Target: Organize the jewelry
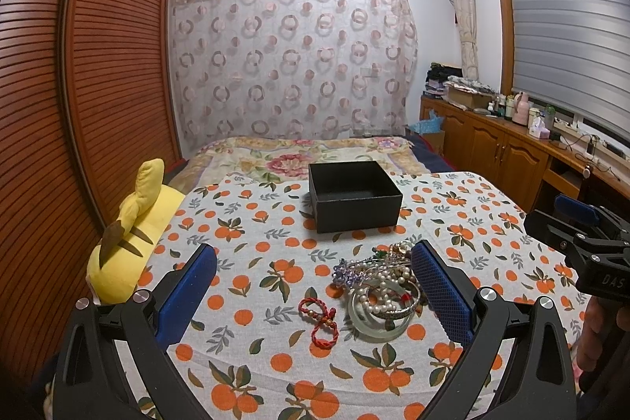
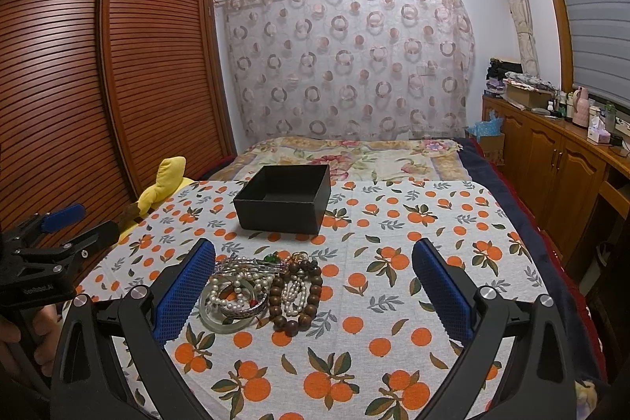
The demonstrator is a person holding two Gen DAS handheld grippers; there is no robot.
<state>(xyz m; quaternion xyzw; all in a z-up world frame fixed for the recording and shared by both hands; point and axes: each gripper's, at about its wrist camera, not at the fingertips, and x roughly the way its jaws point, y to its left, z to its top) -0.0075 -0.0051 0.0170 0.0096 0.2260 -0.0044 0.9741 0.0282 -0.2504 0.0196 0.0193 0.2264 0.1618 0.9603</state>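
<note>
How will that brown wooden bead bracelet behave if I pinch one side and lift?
The brown bead bracelet is strung beads, so it will likely droop from the pinch. A white pearl strand lies inside its loop and may drag along. Round beads could slip between the pads.

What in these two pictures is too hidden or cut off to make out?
- Black box floor: near wall hides part of it in both views.
- Red cord bracelet: missing from the right wrist view, where the left blue pad covers the pile's edge.
- Jewelry pile: tangled, so pieces cannot be counted.
- Yellow plush toy: face turned away.
</note>
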